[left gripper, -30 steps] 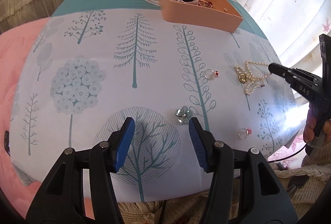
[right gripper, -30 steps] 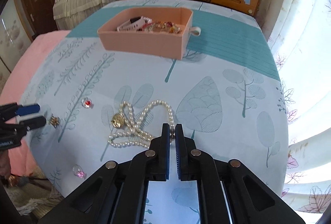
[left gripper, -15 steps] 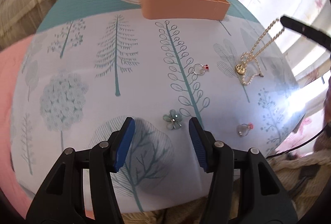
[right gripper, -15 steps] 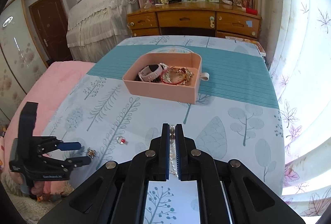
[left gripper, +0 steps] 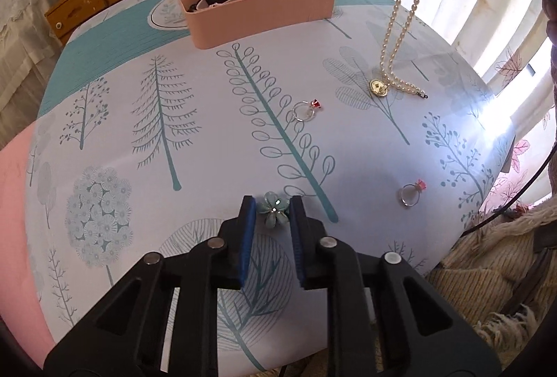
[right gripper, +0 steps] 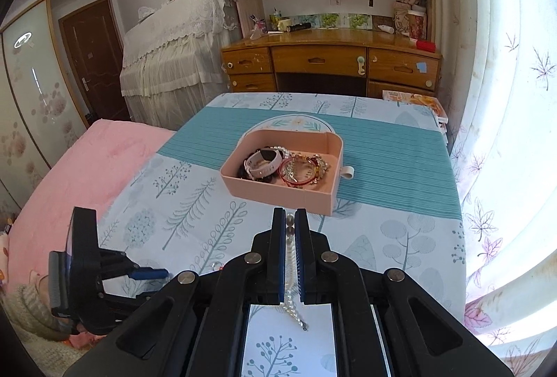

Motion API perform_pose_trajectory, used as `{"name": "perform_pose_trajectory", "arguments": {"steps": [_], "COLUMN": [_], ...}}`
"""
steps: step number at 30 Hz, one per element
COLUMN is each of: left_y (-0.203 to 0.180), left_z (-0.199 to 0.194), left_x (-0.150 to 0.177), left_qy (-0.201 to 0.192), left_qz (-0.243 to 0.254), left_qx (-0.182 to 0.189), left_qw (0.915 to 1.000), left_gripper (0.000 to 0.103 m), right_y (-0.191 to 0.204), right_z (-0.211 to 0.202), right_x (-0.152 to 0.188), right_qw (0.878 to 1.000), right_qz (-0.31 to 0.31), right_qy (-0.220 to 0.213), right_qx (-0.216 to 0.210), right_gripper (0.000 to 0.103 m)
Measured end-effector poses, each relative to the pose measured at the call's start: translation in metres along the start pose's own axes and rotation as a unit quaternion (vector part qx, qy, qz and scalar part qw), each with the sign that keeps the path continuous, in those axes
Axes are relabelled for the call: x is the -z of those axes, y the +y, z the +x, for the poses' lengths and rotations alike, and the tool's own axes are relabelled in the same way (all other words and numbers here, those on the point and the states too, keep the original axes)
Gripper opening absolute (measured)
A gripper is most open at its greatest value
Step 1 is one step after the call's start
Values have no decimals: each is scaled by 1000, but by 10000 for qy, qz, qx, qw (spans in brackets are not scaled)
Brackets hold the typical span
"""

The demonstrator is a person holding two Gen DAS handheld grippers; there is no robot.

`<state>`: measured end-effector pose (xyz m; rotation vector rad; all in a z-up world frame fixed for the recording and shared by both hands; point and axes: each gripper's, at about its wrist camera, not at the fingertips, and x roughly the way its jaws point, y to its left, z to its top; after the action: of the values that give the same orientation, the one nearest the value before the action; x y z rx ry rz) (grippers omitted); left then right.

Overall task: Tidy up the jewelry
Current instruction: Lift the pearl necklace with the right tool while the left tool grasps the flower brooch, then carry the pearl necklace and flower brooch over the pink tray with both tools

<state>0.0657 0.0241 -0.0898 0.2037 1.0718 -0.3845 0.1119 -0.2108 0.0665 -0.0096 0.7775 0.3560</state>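
My right gripper (right gripper: 289, 215) is shut on the pearl necklace (left gripper: 400, 11) and holds it up; its gold pendant (left gripper: 378, 88) and clasp end still touch the table. My left gripper (left gripper: 272, 204) has its blue pads on either side of a pale green flower brooch (left gripper: 274, 208) lying on the table; whether they touch it I cannot tell. A pink tray (left gripper: 264, 16) at the far end, also in the right wrist view (right gripper: 278, 192), holds a watch, bracelets and other jewelry. Two rings with red stones lie loose: one mid-table (left gripper: 304, 109), one near the right edge (left gripper: 410, 192).
The table has a tree-print cloth with a teal band (right gripper: 393, 164). A pink bed (right gripper: 87, 168) lies to its left. A wooden desk (right gripper: 330, 63) stands behind it, and curtains (right gripper: 504, 98) hang on the right.
My right gripper has risen with the necklace, drawing most of it off the table. My left gripper has moved forward and narrowed around the flower brooch.
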Motion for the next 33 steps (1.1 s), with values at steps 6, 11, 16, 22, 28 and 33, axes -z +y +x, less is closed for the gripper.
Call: {"name": "perform_pose_trajectory", "arguments": {"steps": [6, 11, 16, 22, 28, 33], "left_y": [7, 21, 33, 39, 45, 48], "left_z": [-22, -56, -82, -82, -44, -9], "left_x": [-14, -56, -112, -175, -212, -220], "left_qy": [-318, -758, -1156, -1333, -1070, -825], "left_qz": [-174, -389, -567, -701, -942, -1042], "left_qx": [60, 42, -48, -98, -59, 12], "left_qw": [9993, 9964, 9917, 9885, 9898, 9911], "left_gripper": [16, 16, 16, 16, 16, 16], "right_y": [2, 5, 9, 7, -2, -15], "right_z": [-13, -34, -52, -52, -15, 32], "right_x": [-24, -57, -99, -146, -167, -170], "right_qw": [9997, 9979, 9935, 9895, 9914, 9940], "right_qz": [-2, -7, 9, 124, 276, 452], "right_qy": [-248, -647, -1130, -1410, -1197, -877], "right_qx": [-21, 8, 106, 300, 453, 466], "right_gripper": [5, 5, 5, 5, 5, 5]}}
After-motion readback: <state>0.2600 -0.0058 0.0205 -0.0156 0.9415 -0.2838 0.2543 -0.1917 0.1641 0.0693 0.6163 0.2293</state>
